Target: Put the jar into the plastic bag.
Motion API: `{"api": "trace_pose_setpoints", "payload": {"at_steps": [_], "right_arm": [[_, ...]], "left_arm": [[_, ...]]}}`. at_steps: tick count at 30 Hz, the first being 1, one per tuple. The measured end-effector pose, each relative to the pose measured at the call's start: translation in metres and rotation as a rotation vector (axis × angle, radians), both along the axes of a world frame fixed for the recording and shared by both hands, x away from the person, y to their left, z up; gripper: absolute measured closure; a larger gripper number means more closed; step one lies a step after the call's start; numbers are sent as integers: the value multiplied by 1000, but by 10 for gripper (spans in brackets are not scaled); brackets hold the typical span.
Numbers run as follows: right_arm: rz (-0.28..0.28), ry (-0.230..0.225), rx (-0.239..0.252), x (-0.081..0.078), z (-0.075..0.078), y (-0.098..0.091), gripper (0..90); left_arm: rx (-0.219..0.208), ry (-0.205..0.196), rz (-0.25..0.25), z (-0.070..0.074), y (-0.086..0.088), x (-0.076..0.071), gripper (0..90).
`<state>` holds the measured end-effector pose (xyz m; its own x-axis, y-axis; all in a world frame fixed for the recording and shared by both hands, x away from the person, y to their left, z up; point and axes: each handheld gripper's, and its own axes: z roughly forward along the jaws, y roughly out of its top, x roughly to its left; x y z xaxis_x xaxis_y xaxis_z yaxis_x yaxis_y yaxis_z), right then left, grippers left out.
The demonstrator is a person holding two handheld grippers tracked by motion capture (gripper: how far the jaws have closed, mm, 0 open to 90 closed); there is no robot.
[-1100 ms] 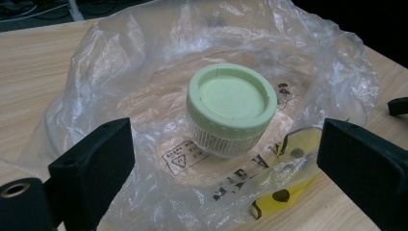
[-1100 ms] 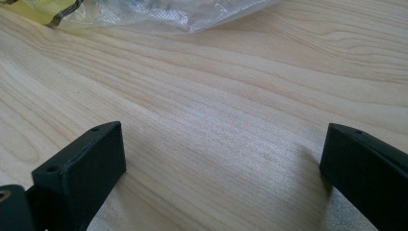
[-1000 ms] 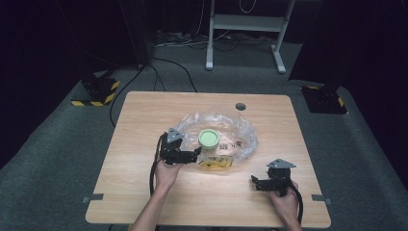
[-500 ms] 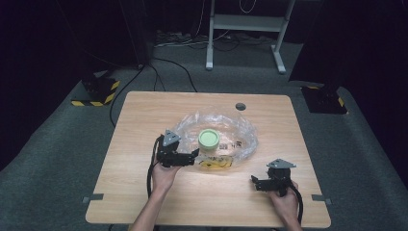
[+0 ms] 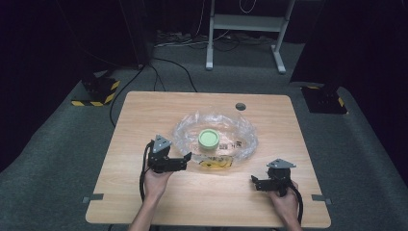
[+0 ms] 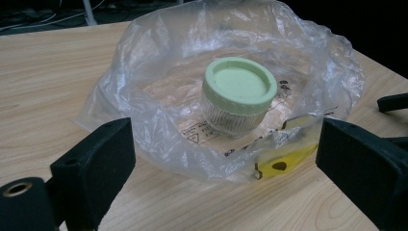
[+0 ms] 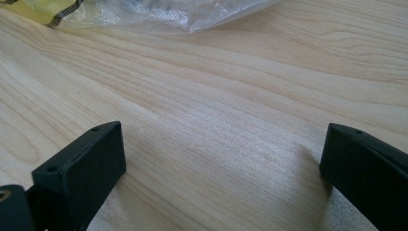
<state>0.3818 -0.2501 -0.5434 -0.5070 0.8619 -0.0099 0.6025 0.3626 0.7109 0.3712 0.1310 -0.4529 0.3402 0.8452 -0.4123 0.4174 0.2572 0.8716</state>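
A clear plastic bag (image 5: 240, 137) (image 6: 159, 86) lies open in the middle of the wooden table (image 5: 144, 110). Inside it stands a small clear jar with a pale green lid (image 5: 209, 139) (image 6: 239, 86). The bag's near edge carries a yellow patch (image 5: 216, 164) (image 6: 284, 163). My left gripper (image 5: 185, 161) (image 6: 223, 159) is open just in front of the bag's near left edge, jaws wide with the bag's rim between them at a distance. My right gripper (image 5: 255, 183) (image 7: 219, 163) is open low over bare wood, near the front right, with the bag's edge (image 7: 159, 14) beyond it.
A round hole (image 5: 240, 106) sits in the table near its far edge. Beyond the table, on the grey carpet, stand a metal desk frame (image 5: 243, 33), cables (image 5: 168, 67) and two black boxes with yellow-black stripes (image 5: 96, 91) (image 5: 325, 98).
The left gripper has shifted slightly toward the front and left of the bag. The right gripper has stayed where it was.
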Motion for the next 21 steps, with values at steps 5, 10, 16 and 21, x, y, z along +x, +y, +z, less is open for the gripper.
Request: {"api": "trace_pose_setpoints", "payload": {"at_steps": [5, 10, 16, 21], "right_arm": [[0, 0, 0, 0, 0, 0, 18], [-1, 1, 0, 0, 0, 0, 18], [-1, 1, 0, 0, 0, 0, 18], [-1, 1, 0, 0, 0, 0, 18]], "left_arm": [[-3, -4, 9, -1, 5, -6, 69], [-22, -5, 23, -3, 8, -11, 70], [-11, 0, 23, -7, 12, -16, 70], [-14, -2, 33, -9, 15, -21, 70]]}}
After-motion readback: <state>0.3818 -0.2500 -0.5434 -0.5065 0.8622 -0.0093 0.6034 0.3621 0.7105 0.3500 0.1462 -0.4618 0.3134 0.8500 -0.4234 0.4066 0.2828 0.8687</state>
